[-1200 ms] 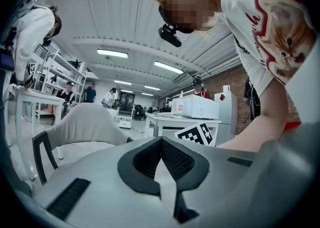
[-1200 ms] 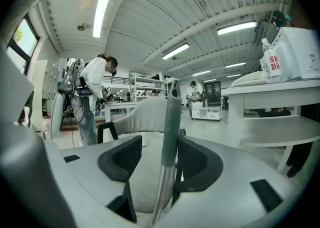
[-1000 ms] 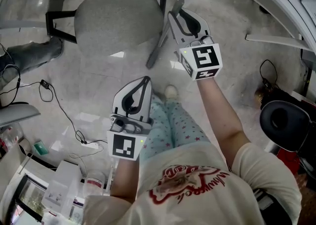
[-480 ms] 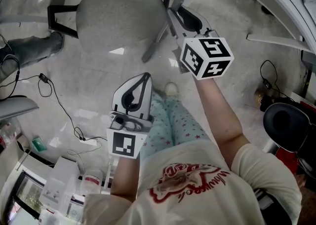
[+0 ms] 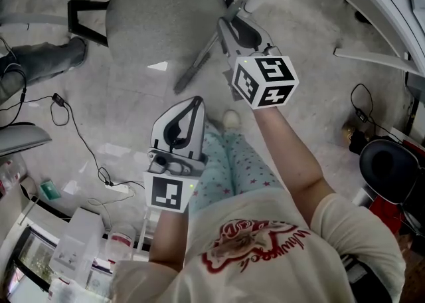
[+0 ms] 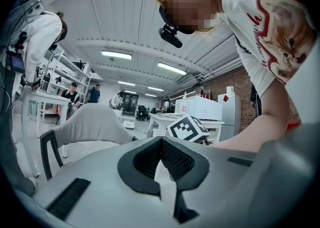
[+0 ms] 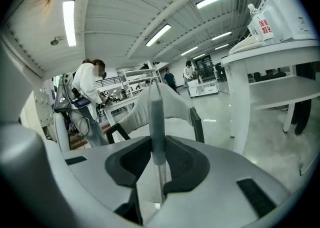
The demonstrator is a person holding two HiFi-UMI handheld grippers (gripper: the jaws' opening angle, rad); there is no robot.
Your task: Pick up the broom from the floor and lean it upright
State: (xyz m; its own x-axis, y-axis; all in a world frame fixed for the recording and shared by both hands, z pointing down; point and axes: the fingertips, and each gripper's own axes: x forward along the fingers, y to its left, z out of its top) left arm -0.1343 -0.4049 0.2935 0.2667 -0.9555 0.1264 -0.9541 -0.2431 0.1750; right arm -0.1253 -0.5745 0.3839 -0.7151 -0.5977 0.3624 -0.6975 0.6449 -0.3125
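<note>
Grey broom handle (image 7: 156,117) sat clamped between fingers of the right gripper (image 7: 158,143), long axis crossing them, slanting left. Left gripper (image 6: 161,141) was closed, empty, farther off.

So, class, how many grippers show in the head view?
2. The left gripper sits lower, jaws together; the right gripper is above it, clamped on the broom handle.

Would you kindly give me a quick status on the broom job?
Right gripper shut on broom handle. Left gripper shut, empty. Broom head not in view. Grey chair close beside handle.
</note>
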